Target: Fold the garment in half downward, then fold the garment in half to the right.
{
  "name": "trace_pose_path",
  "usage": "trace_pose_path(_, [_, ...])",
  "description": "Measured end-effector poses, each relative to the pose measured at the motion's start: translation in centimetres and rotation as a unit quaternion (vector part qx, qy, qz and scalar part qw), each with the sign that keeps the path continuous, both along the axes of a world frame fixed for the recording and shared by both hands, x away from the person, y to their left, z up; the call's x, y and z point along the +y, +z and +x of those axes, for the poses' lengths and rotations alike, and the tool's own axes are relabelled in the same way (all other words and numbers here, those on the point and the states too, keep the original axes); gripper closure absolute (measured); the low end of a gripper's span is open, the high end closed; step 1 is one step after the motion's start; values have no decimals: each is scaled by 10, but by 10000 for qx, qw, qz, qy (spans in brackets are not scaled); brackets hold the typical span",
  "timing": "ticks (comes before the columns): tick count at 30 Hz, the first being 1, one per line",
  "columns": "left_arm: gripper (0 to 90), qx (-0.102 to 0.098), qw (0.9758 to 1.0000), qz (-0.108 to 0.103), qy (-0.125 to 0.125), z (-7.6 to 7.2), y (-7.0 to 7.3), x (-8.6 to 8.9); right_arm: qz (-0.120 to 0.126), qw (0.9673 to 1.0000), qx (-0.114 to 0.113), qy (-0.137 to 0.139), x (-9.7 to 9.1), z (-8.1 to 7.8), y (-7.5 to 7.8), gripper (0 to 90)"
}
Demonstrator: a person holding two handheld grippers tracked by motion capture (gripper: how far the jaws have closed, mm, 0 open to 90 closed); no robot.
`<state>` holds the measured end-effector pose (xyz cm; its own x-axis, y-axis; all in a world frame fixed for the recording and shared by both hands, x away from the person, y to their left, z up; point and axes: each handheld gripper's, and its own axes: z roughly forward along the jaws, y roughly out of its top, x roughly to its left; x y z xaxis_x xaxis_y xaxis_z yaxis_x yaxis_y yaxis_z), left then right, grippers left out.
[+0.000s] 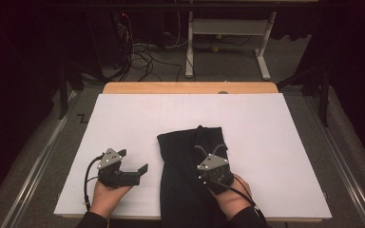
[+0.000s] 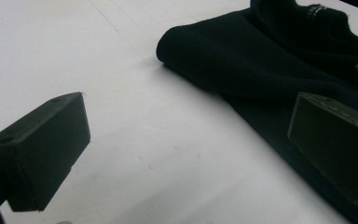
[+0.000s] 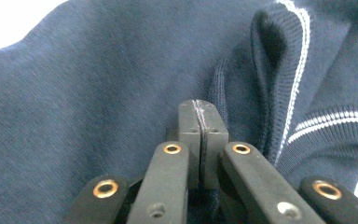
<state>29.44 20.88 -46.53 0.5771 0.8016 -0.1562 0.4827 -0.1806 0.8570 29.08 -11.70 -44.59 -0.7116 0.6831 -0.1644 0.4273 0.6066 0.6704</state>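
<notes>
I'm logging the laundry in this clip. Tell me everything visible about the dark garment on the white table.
The dark navy knit garment lies folded on the white table, its near end hanging over the front edge. It looks like fine jersey with ribbed trim carrying white stripes. A rounded fold faces the open left gripper. The right gripper pinches a stitched edge.

A white sheet (image 1: 138, 114) covered most of a wooden table (image 1: 171, 88), whose bare far edge showed beyond it. Past the table, a white desk frame (image 1: 228, 28) stood on the grey floor (image 1: 294, 57), with a tangle of cables (image 1: 140, 57) lying to its left.
</notes>
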Motion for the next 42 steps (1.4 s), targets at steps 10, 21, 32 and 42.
trace_pose_path(10, [0, 7, 10000, -98, -14, 1, -2, 5, 140, 9999, -19, -44, -8, -1, -1, 900])
trace_pose_path(21, [0, -1, 10000, -75, -63, 3, -1, 1, 54, 9998, -167, -132, -20, -2, 0, 900])
trace_pose_path(32, [0, 3, 9998, 15, -204, 2, -2, -5, 186, 9983, -189, -518, -57, -2, -1, 900])
trace_pose_path(42, [0, 34, 9995, 126, -278, 0, -4, -12, 390, 9964, -138, -734, -81, -4, -9, 900])
